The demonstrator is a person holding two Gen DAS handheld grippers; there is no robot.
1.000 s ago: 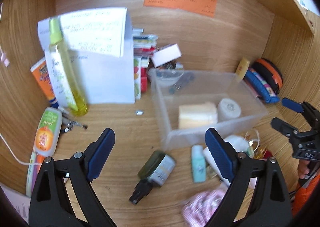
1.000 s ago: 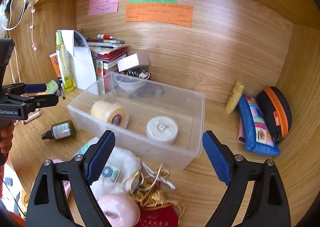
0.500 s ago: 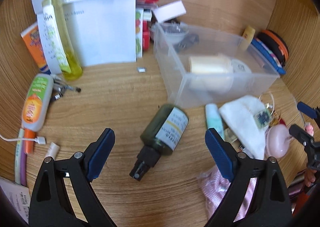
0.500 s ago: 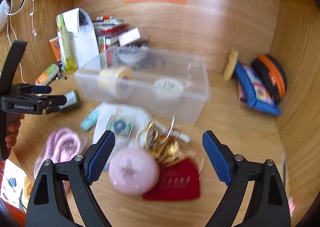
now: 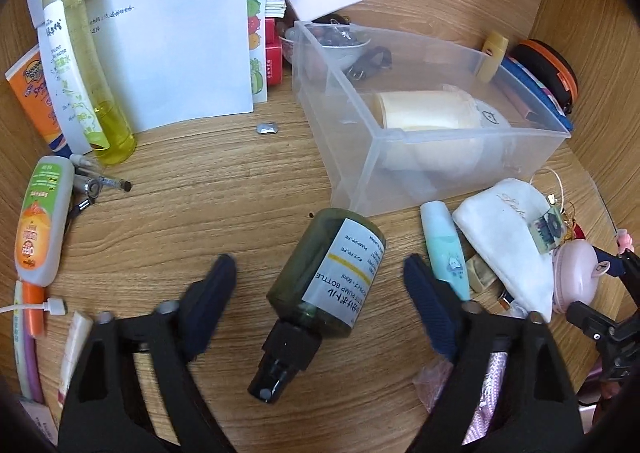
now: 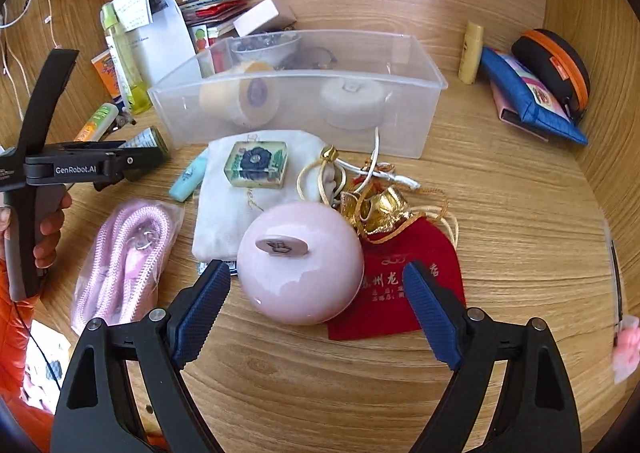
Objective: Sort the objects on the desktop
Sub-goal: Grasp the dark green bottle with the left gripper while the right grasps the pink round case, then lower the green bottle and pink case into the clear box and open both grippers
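In the left wrist view, the left gripper (image 5: 320,285) is seen closing, pads apart from the dark green pump bottle (image 5: 326,281) lying between them on the tabletop (image 5: 208,205); a clear plastic bin (image 5: 404,141) stands beyond. In the right wrist view, the right gripper (image 6: 316,309) is closing, wide apart, nothing gripped; a pink round case (image 6: 300,263) lies just ahead, a red pouch (image 6: 400,285) touching it.

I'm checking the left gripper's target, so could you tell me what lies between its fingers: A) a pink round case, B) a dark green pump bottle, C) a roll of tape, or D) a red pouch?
B: the dark green pump bottle lies on the desk between the closing, not yet touching jaws of the left gripper.
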